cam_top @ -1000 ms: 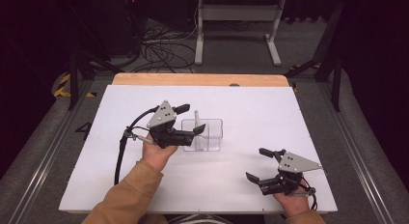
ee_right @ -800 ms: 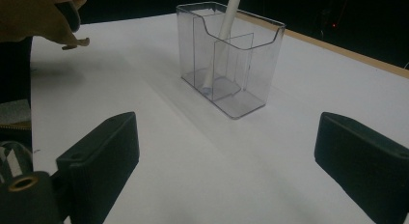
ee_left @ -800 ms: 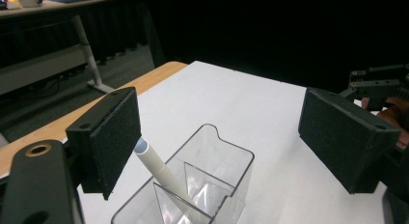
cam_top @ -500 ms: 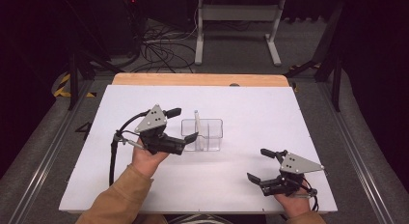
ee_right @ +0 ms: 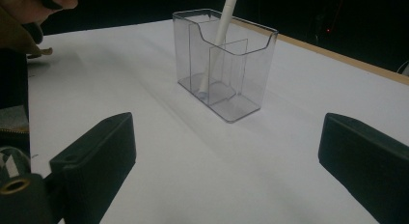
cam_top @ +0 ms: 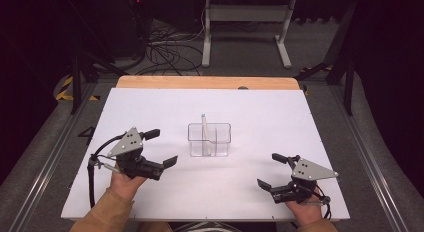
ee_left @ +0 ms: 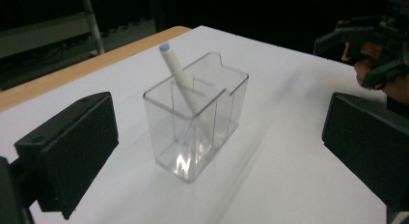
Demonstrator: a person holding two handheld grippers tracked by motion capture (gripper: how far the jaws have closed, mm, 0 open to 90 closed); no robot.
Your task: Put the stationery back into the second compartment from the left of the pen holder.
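Taking the clear holder point(cam_top: 209, 140) in the middle of the white table point(cam_top: 150, 107) as the landmark, the work looks all but finished: a white pen point(cam_top: 204, 132) stands inside it, leaning in the holder's left-hand compartment as the high view shows it, its tip down on the floor of the holder and its top poking above the rim. To the left of the holder and a little nearer the person, the left gripper point(cam_top: 164, 148) is held low over the table, well apart from the holder, pointing toward it; its jaws have just been opening and now stand wide apart with nothing between them, so the pen appears to be let go and left in place. In the left gripper view the holder point(ee_left: 195, 122) and pen point(ee_left: 181, 79) sit untouched between the two spread jaws, farther off. To the right of the holder and nearer the person, the right gripper point(cam_top: 269, 171) rests low by the table's front edge, pointing left and away toward the holder, its jaws also spread and empty. What remains, as I judge it, is only to draw the hands back.
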